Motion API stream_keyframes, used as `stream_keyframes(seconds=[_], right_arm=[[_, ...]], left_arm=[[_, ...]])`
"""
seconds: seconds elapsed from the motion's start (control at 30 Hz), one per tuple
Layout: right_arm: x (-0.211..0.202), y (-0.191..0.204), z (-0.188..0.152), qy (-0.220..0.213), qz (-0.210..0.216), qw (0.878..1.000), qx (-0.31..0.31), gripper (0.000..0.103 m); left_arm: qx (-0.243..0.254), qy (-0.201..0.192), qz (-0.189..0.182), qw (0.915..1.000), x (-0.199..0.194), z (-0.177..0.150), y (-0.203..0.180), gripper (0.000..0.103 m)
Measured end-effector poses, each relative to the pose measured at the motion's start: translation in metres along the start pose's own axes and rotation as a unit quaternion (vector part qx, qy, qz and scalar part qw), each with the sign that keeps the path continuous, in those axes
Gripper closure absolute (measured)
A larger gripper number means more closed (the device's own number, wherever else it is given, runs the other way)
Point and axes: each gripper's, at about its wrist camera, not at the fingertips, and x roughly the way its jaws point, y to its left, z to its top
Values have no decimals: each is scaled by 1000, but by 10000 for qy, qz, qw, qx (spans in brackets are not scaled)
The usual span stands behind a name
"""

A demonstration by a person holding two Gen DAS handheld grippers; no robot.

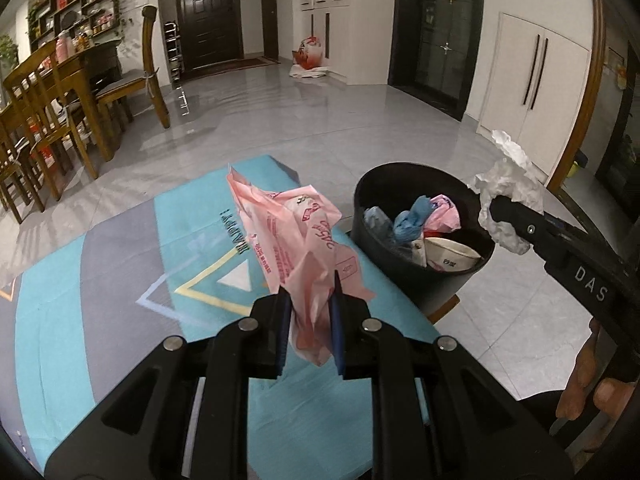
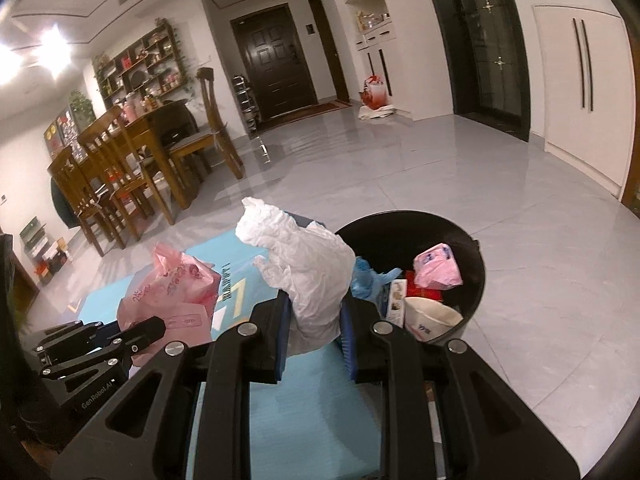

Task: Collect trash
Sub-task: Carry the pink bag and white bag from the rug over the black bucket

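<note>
My left gripper is shut on a crumpled pink plastic bag and holds it above the blue mat. My right gripper is shut on a crumpled white paper; it shows in the left wrist view beside the bin's right rim. A black round trash bin stands on the floor right of the mat and holds blue and pink wrappers and a white paper cup. In the right wrist view the bin is just ahead and right, and the pink bag hangs at left.
A wooden dining table with chairs stands at the far left. A red and white bag lies by the white cabinet at the back. Grey tiled floor stretches toward the dark door.
</note>
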Motion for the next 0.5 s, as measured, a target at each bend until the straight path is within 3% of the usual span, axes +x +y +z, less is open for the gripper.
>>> stream_keyframes(seconds=[0.5], right_arm=[[11, -21, 22, -157, -283, 9988, 368, 80]], left_arm=[[308, -220, -232, 9990, 19, 34, -39, 86]])
